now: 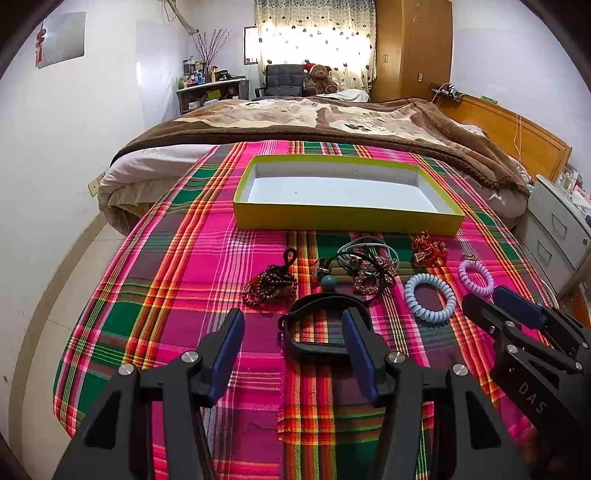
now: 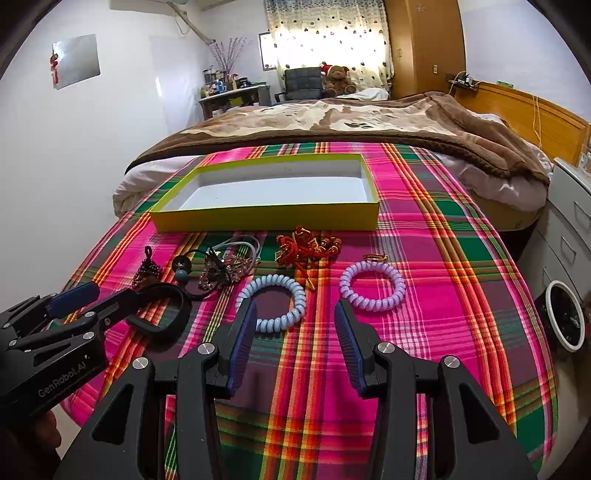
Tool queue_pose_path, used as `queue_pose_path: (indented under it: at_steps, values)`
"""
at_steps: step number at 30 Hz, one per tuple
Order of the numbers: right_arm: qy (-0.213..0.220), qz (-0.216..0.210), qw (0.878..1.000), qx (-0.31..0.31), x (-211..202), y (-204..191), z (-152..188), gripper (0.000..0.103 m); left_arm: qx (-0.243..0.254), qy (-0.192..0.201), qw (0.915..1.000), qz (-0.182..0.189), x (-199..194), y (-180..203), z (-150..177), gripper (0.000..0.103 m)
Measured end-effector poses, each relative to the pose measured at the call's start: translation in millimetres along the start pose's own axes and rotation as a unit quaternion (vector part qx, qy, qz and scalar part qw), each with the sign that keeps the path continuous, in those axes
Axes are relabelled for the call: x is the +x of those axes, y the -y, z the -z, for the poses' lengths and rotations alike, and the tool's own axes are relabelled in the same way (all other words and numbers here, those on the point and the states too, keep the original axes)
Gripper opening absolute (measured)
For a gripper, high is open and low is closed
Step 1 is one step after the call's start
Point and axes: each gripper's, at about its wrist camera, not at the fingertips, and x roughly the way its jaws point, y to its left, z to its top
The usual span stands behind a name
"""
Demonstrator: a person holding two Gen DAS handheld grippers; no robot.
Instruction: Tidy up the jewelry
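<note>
Looking along your left gripper (image 1: 293,325), you are seeing its fingers standing wide apart over a black band (image 1: 325,325) lying on the plaid cloth (image 1: 166,295); one finger is covering part of the band, and whether it is touching I cannot tell. Your right gripper (image 2: 295,314) is showing its fingers apart too, clamping nothing, with a pale blue coil tie (image 2: 273,304) lying just beyond the tips and a lilac coil tie (image 2: 373,286) beside it.

Only the right view is giving you the white-rimmed dark bin (image 2: 563,317) down by the drawers (image 2: 565,229); only the left view is showing the dark red beads (image 1: 269,282) clearly.

Farther on, a tangle of cords and sparkly pieces (image 1: 364,267) and a red knotted ornament (image 2: 306,245) are sitting short of the box. That yellow-green box (image 1: 347,218) is lying open with nothing resting on its white floor, so all the jewelry is lying outside it.

Behind the cloth, a brown blanket (image 1: 332,122) is covering the bed, and a teddy bear (image 1: 320,79) is sitting by the curtain (image 1: 317,33).
</note>
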Motion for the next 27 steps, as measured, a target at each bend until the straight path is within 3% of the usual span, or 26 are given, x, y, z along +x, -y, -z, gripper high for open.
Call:
queue_pose_path:
  at_steps: [27]
  values:
    - [0.003,0.008,1.000,-0.006,-2.4,-1.7,-0.8,0.045,0.002,0.000,1.0000,-0.002,-2.7,0.5,-0.5,0.057]
